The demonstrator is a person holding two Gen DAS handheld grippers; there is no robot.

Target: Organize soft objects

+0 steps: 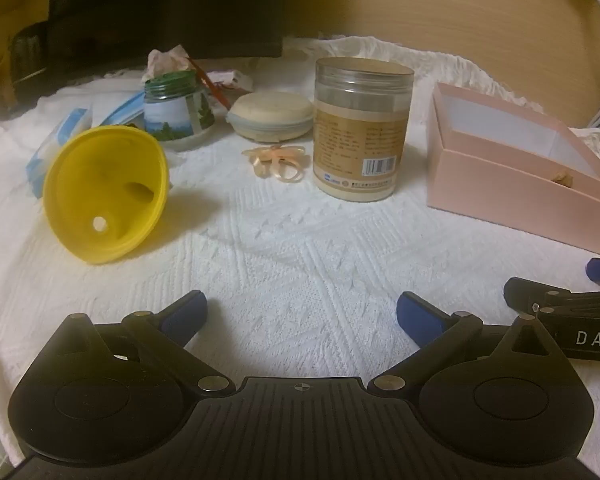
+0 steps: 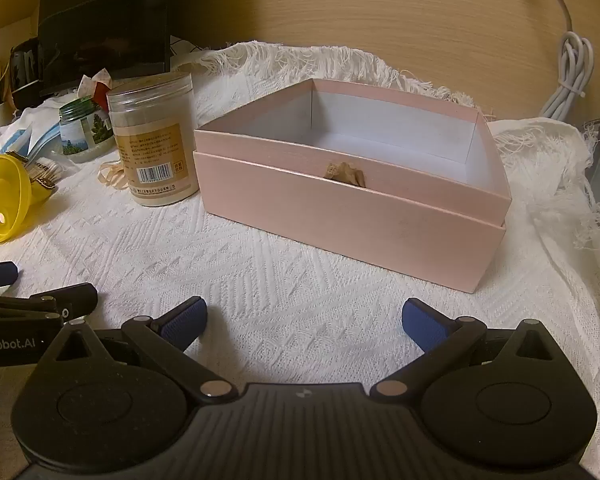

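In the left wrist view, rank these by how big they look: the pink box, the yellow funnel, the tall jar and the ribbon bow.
1. Pink box, though the frame's edge cuts it off.
2. Yellow funnel and tall jar look about alike; the funnel is nearer, so no ranking.
3. Ribbon bow, clearly smallest.

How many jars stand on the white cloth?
2. The tall clear jar with the tan label stands just left of the pink box. The small jar with a green screw rim stands further left, behind the yellow funnel. Clutter at the back may hide others.
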